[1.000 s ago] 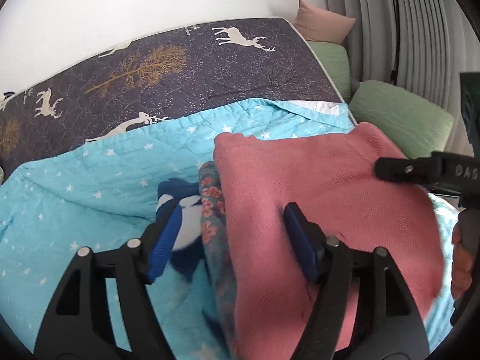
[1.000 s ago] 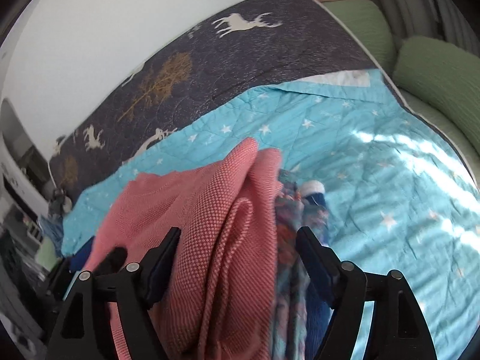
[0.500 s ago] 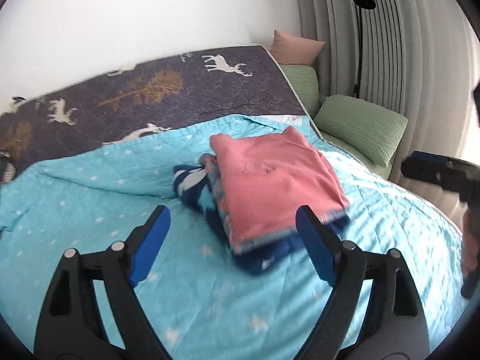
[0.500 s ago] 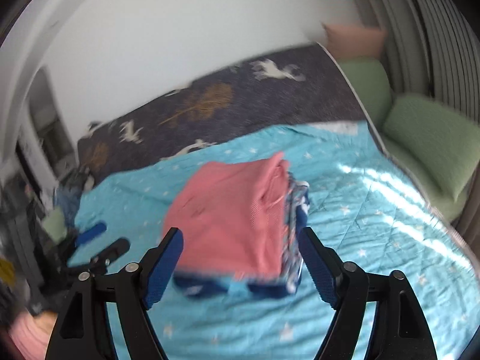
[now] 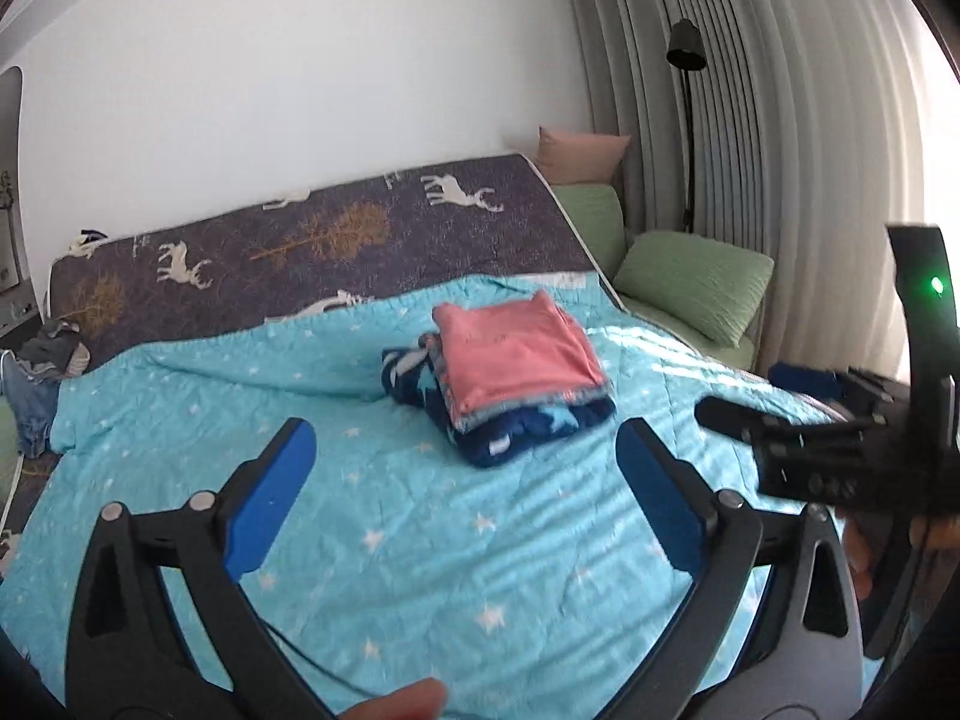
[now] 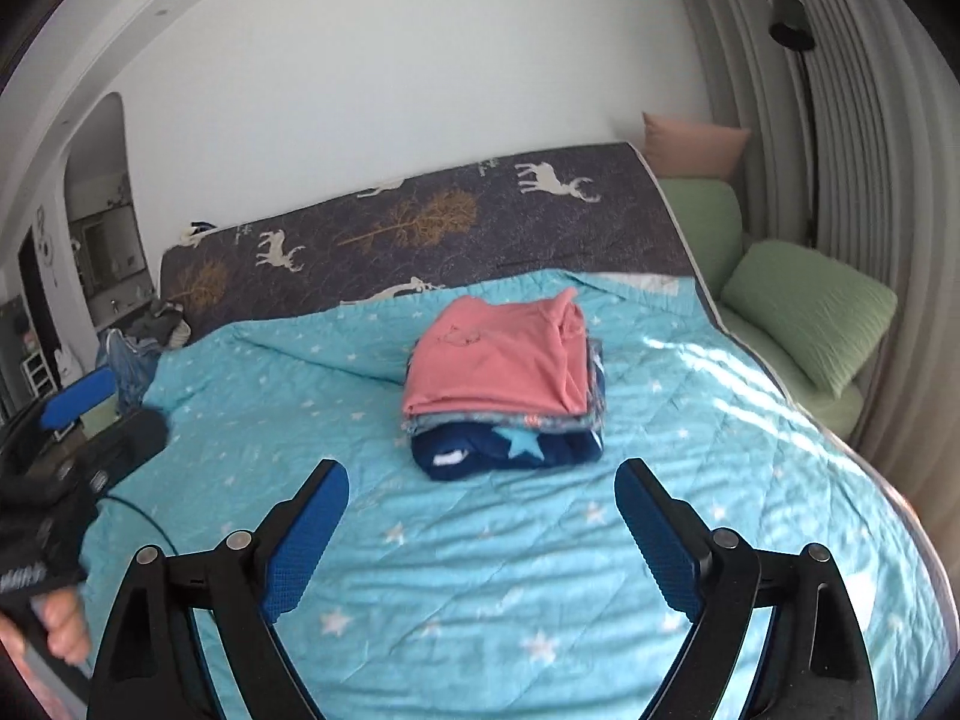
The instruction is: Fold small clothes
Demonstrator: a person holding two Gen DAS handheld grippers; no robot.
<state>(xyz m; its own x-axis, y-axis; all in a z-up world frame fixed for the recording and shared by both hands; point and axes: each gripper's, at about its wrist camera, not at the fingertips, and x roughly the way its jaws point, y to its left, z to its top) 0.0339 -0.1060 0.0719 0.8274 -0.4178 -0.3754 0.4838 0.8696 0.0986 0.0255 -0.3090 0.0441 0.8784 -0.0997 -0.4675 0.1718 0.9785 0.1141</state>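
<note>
Evidently the stack of folded clothes sits mid-bed on the blue quilt; left hand-held gripper and right hand-held gripper are opening, empty. Soft, light (floppy): grip folded edges.

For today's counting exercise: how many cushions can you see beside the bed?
3: a pink cushion against the wall, a green cushion just below it, and another green cushion nearer the curtain. Others may be hidden.

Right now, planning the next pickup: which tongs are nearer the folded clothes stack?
Right, narrowly, I think. Right tongs, opening and empty, face the stack head-on; left tongs, also opening and empty, stand off to its left.
</note>
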